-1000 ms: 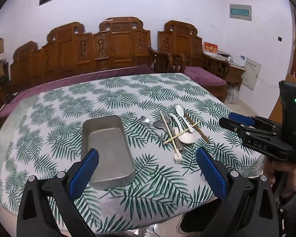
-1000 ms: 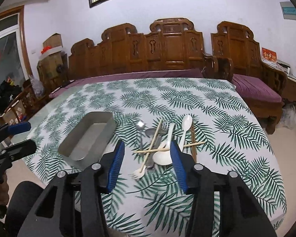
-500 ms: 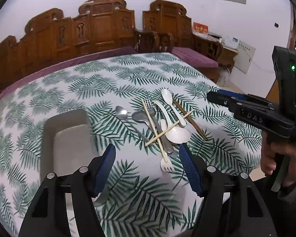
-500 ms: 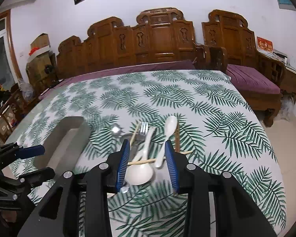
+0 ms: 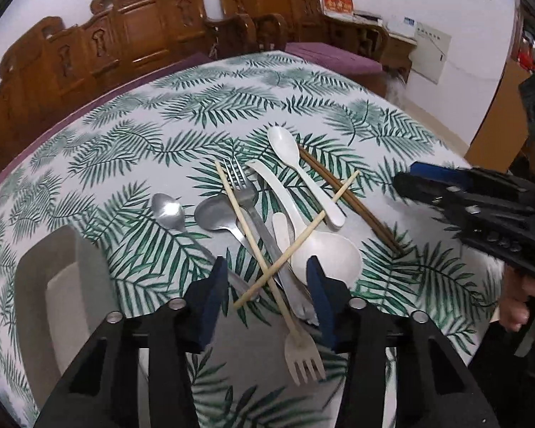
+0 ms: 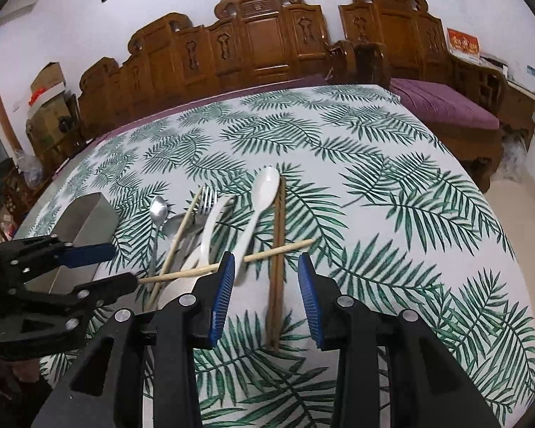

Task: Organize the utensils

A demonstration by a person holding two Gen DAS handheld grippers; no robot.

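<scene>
The left gripper's right finger is covering the near edge of the large white spoon. The metal tray is running behind the left finger, motion-blurred. The right gripper is smearing into blur at right.

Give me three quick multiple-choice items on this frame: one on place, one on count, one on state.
1. Where is the tray relative to the utensil pile?
A. left of it
B. right of it
C. under it

2. How many white spoons are there?
A. one
B. two
C. four

3. What are the right gripper's fingers doing?
A. clamping a fork
C. holding the tray
B. straddling the brown chopsticks, not touching

Answers:
1 A: in the left wrist view the tray sits left of the pile.
2 B: a small spoon and a large spoon.
3 B: gaps show on both sides of the chopsticks.
</scene>
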